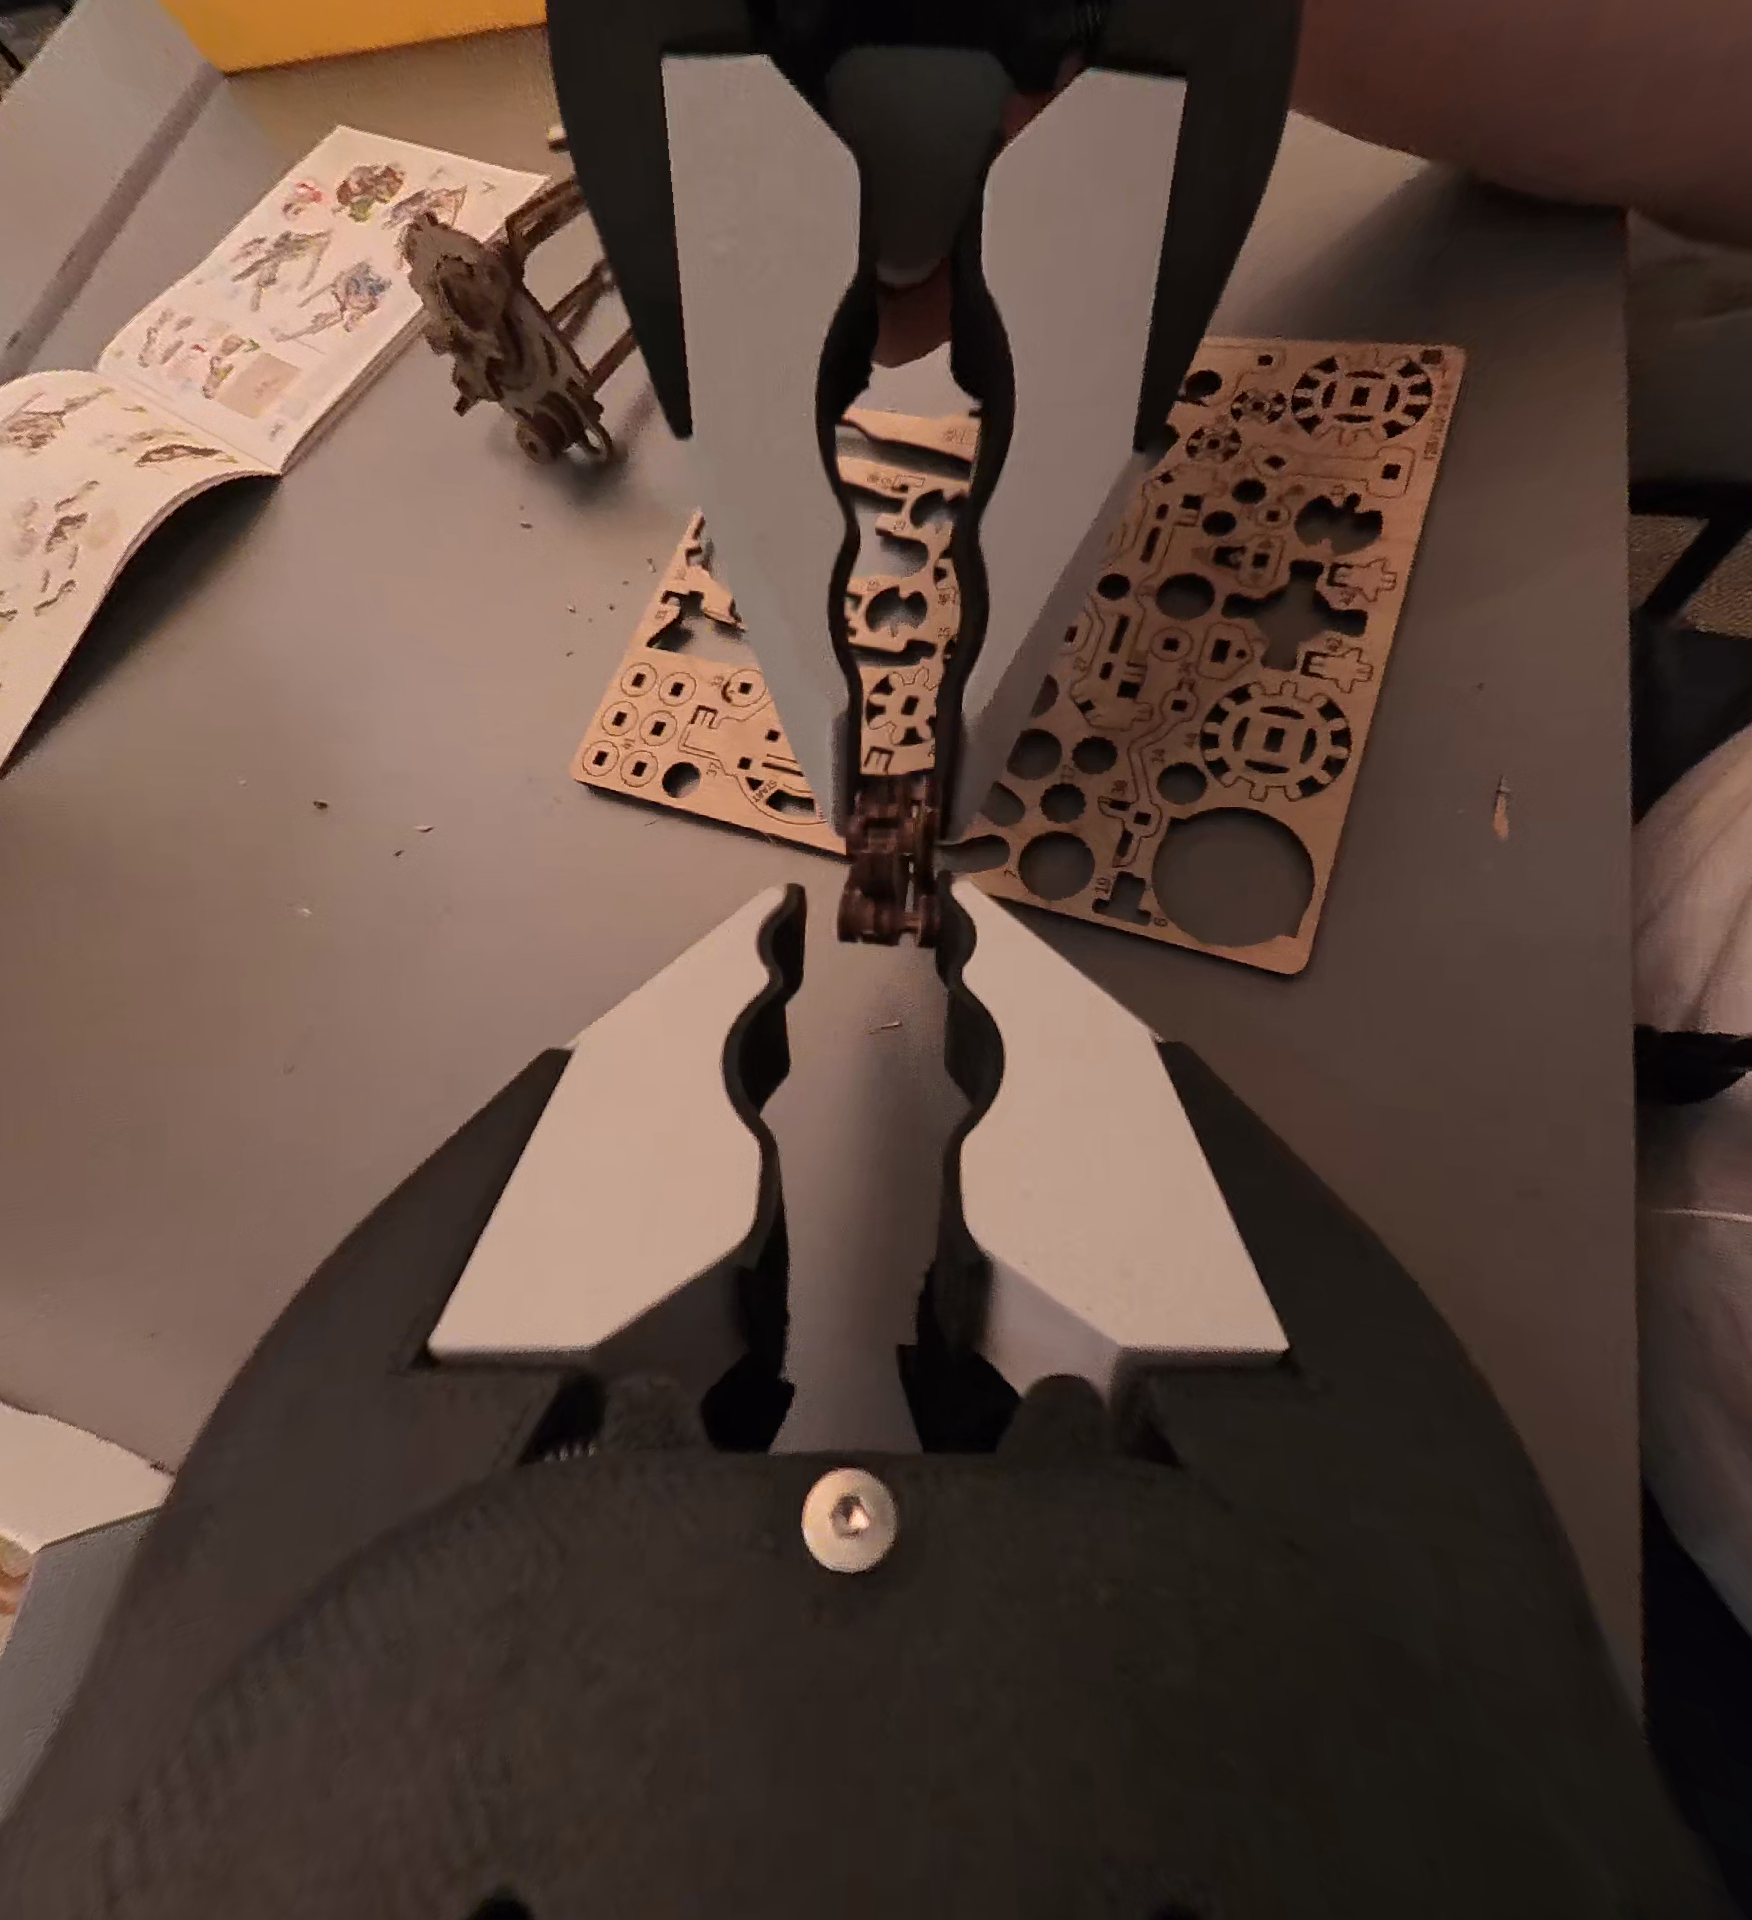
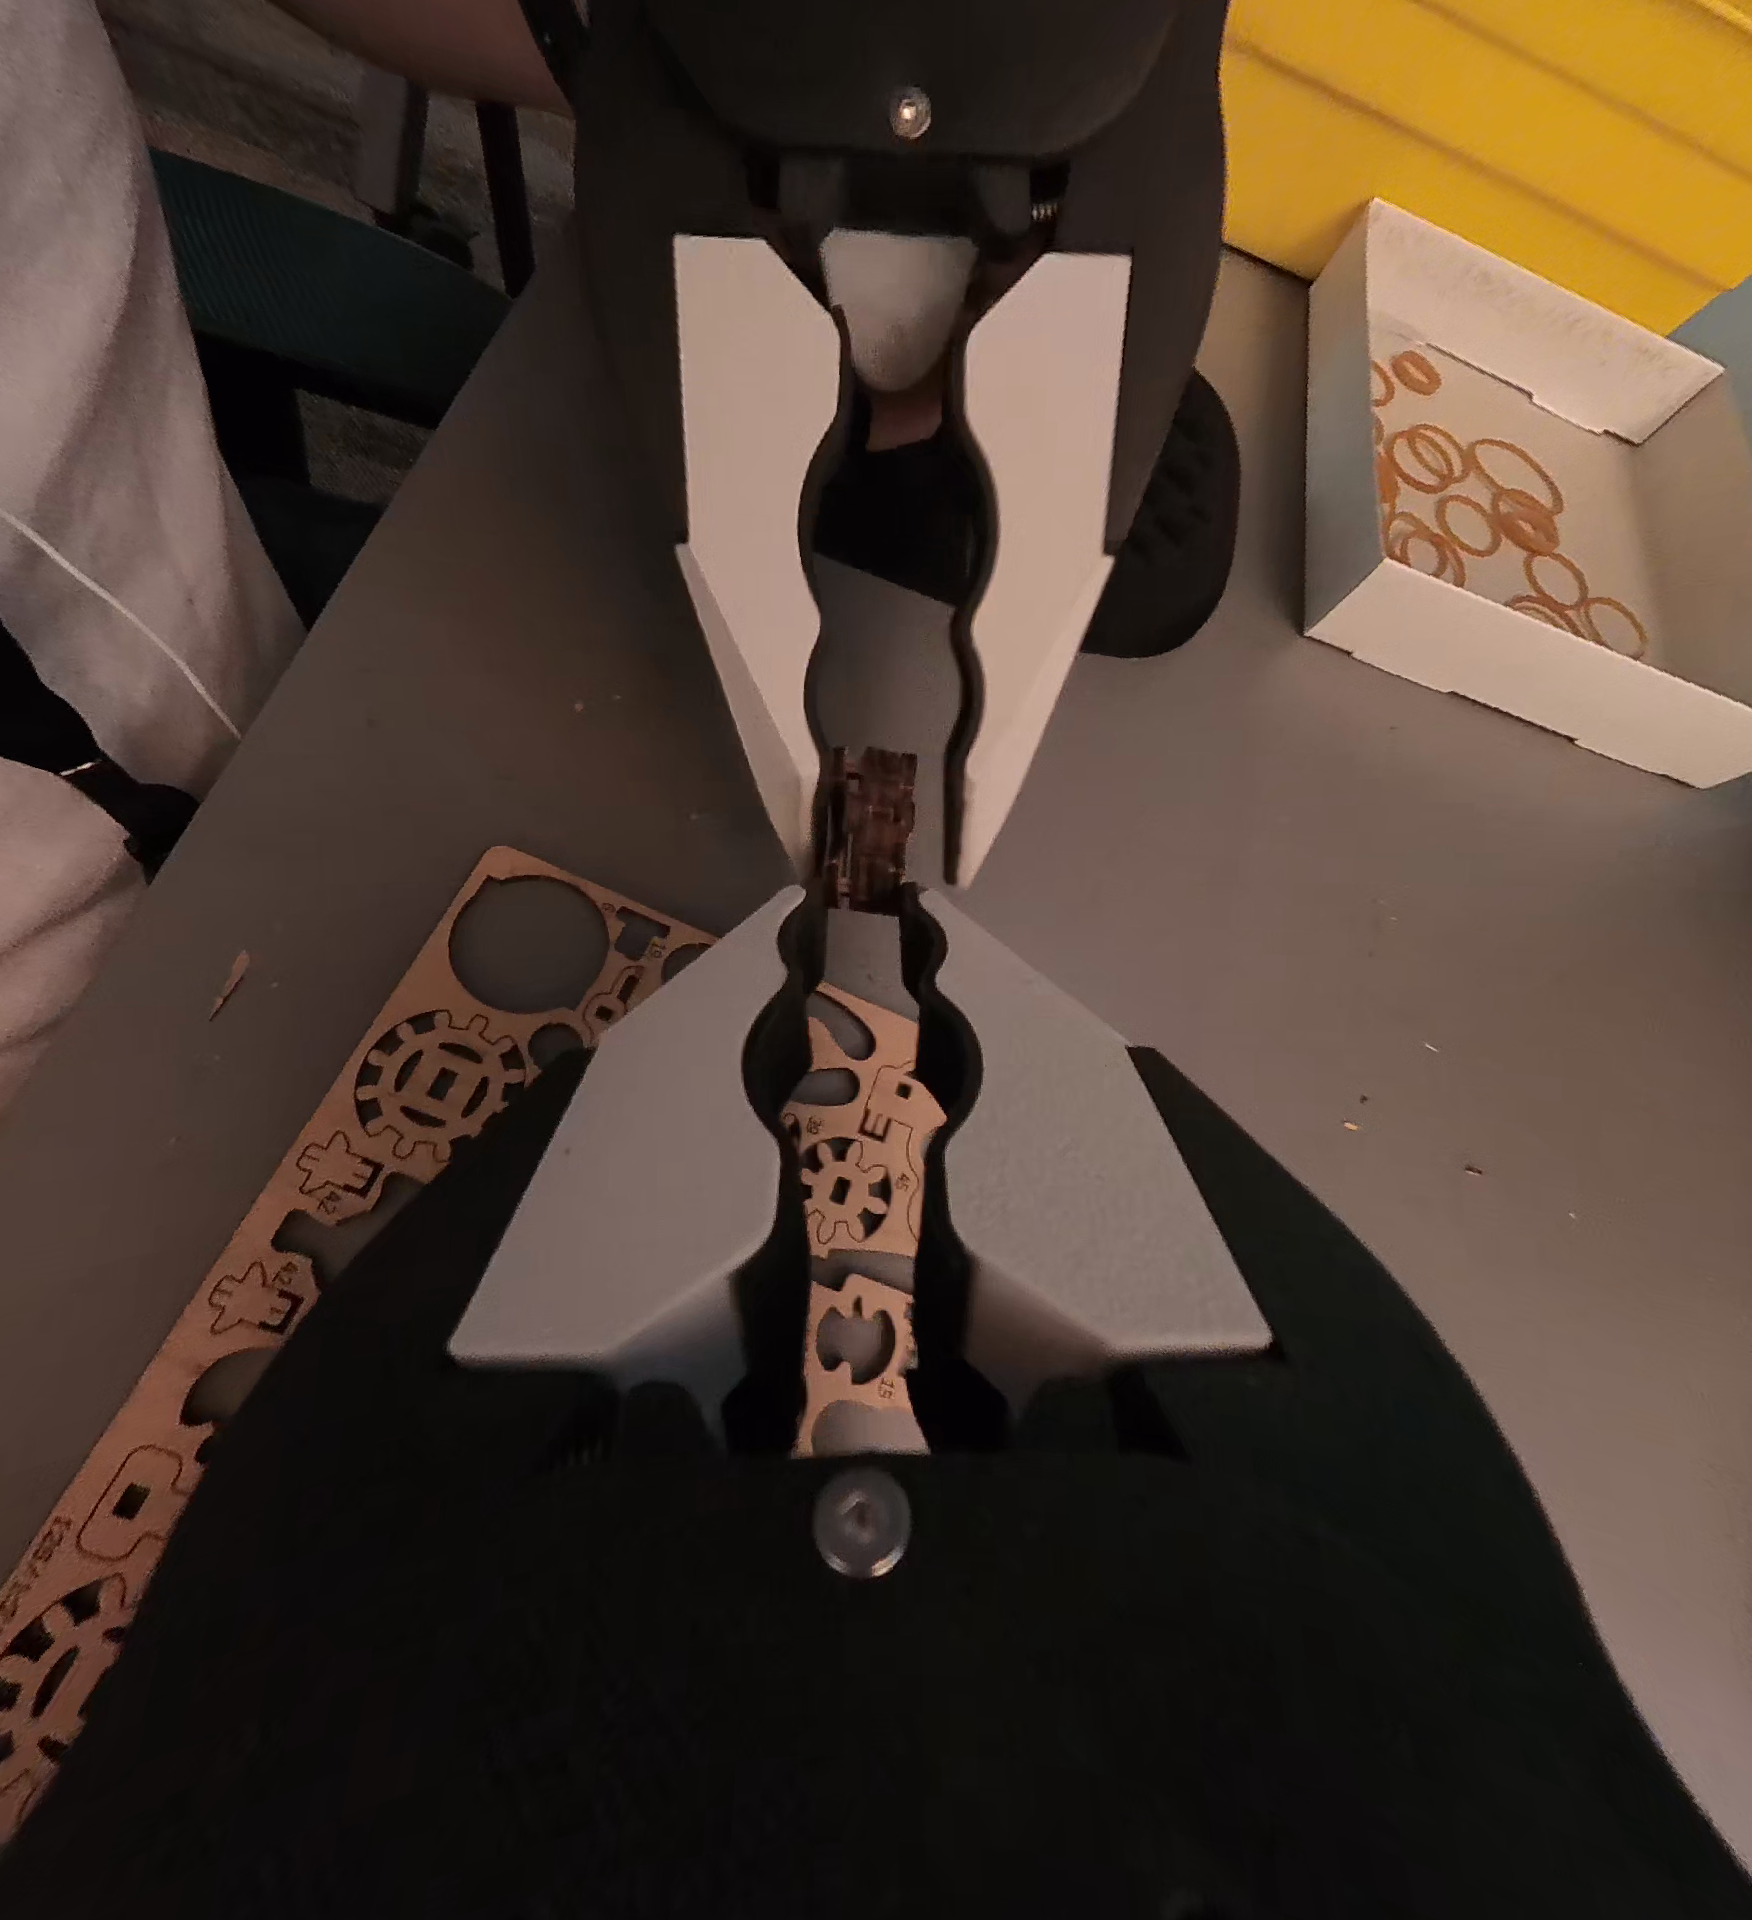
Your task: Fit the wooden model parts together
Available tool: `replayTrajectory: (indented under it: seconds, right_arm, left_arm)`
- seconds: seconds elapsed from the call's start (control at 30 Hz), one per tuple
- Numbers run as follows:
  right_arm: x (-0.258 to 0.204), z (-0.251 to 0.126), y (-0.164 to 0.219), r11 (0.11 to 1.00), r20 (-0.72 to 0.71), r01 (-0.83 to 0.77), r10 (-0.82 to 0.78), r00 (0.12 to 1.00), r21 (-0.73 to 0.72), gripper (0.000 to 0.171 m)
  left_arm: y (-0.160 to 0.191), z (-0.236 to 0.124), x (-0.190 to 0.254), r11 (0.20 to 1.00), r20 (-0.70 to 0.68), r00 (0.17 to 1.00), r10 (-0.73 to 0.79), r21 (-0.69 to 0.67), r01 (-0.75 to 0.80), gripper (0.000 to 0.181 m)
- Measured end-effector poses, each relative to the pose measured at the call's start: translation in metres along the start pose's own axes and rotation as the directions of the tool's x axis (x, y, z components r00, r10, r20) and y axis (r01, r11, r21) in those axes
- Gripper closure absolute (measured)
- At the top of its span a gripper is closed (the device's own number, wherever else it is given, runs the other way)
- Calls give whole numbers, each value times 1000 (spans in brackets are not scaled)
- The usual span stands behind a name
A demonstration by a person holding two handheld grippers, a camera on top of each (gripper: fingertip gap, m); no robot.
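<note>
A small dark wooden assembly point(image 1: 890, 883) hangs above the grey table point(image 1: 384, 935), between two grippers that meet tip to tip. My right gripper point(image 2: 859, 904) is shut on its near end point(image 2: 867, 831); in the left wrist view it comes in from the top point(image 1: 898, 821). My left gripper point(image 1: 872, 899) stands around the other end, narrowly open. One finger touches the part and a thin gap shows beside the other. A plywood sheet point(image 1: 1215, 644) of cut-out gears and pieces lies flat under the right gripper point(image 2: 352, 1143).
A part-built wooden model point(image 1: 508, 332) stands by an open instruction booklet point(image 1: 124, 468) at the far left. A white box of rubber bands point(image 2: 1495, 540) and a yellow bin point(image 2: 1526, 125) sit behind the left gripper. A person in white point(image 1: 1745, 987) is at the table edge. My two grippers' fingertips are within a few centimetres of each other.
</note>
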State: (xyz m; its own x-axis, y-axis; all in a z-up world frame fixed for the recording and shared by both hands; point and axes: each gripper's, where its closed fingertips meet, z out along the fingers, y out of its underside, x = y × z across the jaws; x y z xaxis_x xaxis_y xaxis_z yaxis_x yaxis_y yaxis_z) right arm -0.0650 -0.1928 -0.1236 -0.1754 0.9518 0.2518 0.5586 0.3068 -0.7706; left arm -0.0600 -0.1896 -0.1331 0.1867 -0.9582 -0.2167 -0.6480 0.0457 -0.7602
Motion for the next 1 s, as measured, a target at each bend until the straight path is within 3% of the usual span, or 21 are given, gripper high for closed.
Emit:
replayTrajectory:
  seconds: [0.53,0.73,1.0]
  right_arm:
    - [0,1,2,1000,-8,27,-28,1000,-11,158]
    - [5,-1,0,1000,-41,30,-30,999,3,158]
    - [8,-9,-8,998,-35,-20,22,999,61,158]
  left_arm:
    - [3,-3,1,988,71,985,155,-9,-155,167]
    - [0,-4,-3,999,49,998,37,36,-38,166]
    - [-8,-14,-6,991,88,994,67,106,-77,150]
